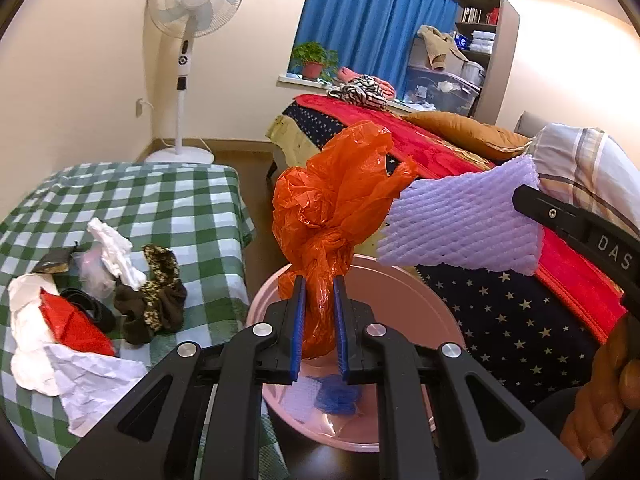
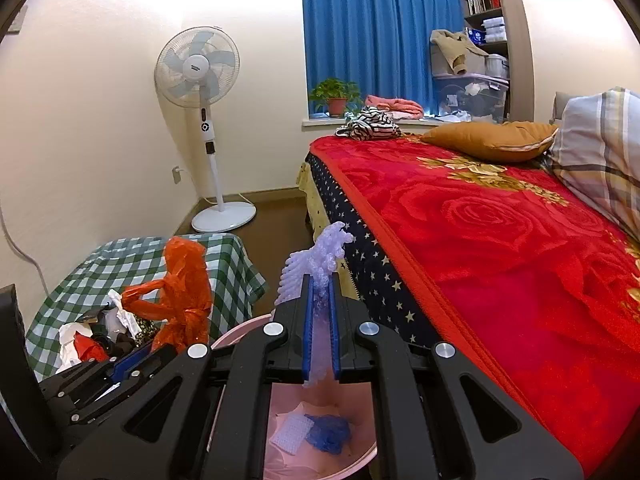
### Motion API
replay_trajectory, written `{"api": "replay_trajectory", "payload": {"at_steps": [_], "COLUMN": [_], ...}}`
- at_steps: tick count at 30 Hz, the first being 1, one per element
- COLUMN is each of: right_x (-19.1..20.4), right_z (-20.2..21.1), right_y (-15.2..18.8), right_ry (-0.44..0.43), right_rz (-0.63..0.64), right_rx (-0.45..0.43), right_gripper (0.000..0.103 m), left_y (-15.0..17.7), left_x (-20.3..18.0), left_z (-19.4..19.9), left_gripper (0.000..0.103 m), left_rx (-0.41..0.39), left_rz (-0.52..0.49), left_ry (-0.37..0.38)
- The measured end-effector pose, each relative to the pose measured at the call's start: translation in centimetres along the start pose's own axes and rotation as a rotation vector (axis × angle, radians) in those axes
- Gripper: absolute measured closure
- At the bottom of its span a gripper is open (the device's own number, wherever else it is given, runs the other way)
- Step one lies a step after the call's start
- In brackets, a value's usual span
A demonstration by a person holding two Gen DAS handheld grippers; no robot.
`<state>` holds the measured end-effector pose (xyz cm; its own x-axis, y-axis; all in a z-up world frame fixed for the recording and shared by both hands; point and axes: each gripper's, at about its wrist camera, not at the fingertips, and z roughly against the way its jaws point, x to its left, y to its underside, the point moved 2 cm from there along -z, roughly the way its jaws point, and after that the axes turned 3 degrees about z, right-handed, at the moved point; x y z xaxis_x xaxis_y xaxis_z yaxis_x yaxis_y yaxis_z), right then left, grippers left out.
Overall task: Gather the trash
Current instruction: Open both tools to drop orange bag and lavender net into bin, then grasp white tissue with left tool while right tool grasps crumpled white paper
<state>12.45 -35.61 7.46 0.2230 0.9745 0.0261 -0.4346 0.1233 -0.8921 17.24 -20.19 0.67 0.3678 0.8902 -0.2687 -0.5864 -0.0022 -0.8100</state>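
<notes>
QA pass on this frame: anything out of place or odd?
Nothing damaged or spilled. Both grips look firm: left gripper shut on the orange plastic bag, right gripper on the purple foam net, over the pink bin. Trash remains heaped on the checked tablecloth.

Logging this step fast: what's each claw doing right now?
Left claw: closed on the orange plastic bag.
Right claw: closed on the purple foam net.

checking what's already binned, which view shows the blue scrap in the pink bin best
The right wrist view. It looks down past the right gripper into the pink bin, so the blue scrap shows whole beside a white mesh piece. In the left wrist view the blue scrap is partly hidden behind the left gripper.
</notes>
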Motion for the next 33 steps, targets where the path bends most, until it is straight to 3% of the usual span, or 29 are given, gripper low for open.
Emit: {"api": "replay_trajectory", "payload": {"at_steps": [2,3,5,8,18,24,33], "right_x": [-0.2,-0.4,-0.5,-0.6,0.2,2.2,8.4], "right_z": [-0.1,-0.1,0.0,0.2,1.2,2.0,2.3], "right_y": [0.0,0.0,0.0,-0.1,0.1,0.2,1.0], "right_ry": [0.013,0.023,0.033,0.039,-0.012,-0.081,-0.237], "right_rz": [-0.006,-0.014,-0.025,-0.029,-0.008,0.003,0.056], "right_rx": [-0.001,-0.001,-0.006,-0.012,-0.027,-0.037,-0.029], "right_gripper": [0.092,0.089,0.071,0.062,0.061,0.061,0.061], "left_y": [0.0,0.1,0.3,0.6,0.7,-0.6,-1.4], "left_x": [-0.1,0.0,0.2,0.7,3.4,6.5,13.3], "left_z": [-0.7,-1.1,-1.1,-0.5,4.7,9.4,14.3], "left_gripper": [0.084,0.072,0.06,0.06,0.061,0.065,0.069], "left_rx": [0.028,0.049,0.055,0.057,0.022,-0.022,-0.091], "left_rz": [0.002,0.006,0.02,0.034,0.038,0.02,0.093], "left_ry": [0.025,0.03,0.028,0.022,-0.022,-0.08,-0.208]}}
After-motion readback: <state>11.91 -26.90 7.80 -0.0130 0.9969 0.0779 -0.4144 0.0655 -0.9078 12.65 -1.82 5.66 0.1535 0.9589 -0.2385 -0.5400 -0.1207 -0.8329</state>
